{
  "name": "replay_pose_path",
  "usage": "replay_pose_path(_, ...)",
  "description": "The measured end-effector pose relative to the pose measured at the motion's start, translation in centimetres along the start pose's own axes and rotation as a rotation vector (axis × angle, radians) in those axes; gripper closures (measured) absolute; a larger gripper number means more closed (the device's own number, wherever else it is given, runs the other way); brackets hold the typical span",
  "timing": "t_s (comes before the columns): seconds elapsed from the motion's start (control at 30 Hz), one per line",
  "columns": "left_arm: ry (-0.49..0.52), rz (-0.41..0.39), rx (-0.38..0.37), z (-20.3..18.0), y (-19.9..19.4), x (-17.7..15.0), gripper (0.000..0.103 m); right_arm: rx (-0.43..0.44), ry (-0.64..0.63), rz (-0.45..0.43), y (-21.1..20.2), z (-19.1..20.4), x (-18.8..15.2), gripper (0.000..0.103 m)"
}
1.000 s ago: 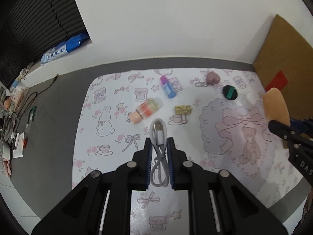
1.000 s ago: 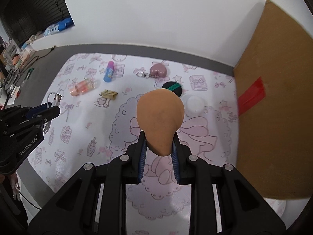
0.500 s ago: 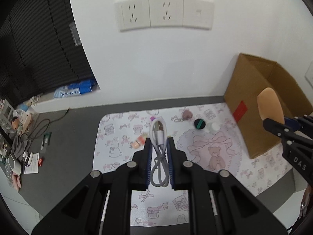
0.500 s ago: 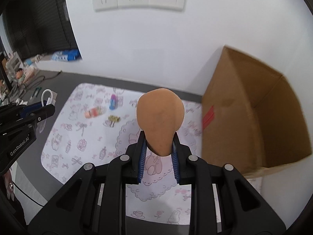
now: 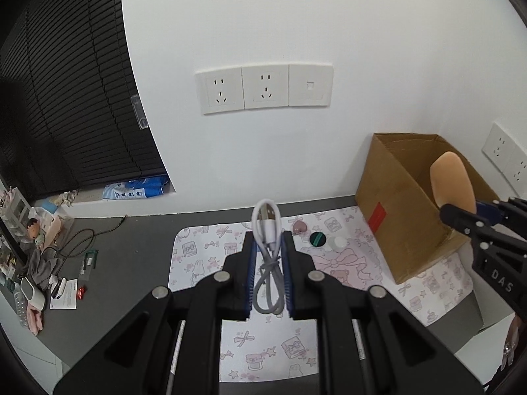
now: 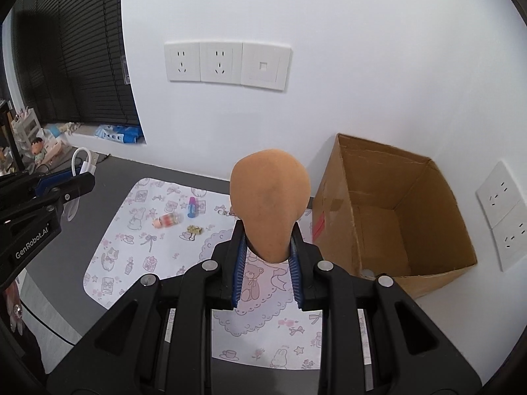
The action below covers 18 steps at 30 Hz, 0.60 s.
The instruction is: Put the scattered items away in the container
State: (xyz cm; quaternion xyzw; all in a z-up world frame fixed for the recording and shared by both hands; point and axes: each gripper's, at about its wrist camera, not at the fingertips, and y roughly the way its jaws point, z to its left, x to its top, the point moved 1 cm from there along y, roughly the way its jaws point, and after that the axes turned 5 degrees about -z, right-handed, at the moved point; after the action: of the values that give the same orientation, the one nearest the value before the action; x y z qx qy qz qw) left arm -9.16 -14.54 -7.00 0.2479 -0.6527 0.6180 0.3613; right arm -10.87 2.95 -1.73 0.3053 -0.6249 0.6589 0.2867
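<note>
The left gripper (image 5: 268,256) is pinching a coiled white cable (image 5: 267,230) between its jaws. Right of it, the right gripper (image 6: 267,256) is clamping an orange sponge (image 6: 270,204); the open cardboard box (image 6: 395,217) is standing right of those jaws, and a small bottle (image 6: 168,221) is lying left on the mat (image 6: 138,250).

A looped white cable (image 5: 267,230) and an orange teardrop sponge (image 6: 269,203) are held aloft. An open cardboard box (image 6: 388,217) is stood at the mat's right edge; a bottle (image 6: 168,220), tube (image 6: 191,206) and clip (image 6: 194,229) are scattered mid-mat.
</note>
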Motion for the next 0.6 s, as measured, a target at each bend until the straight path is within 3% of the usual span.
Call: replay_pose_path(0.6, -0.022, -0.055, 0.077, -6.6, -2.5, 2.3, 0.088, 0.072, -0.06, -0.076, -3.0, -4.6, 0.8, 0.078)
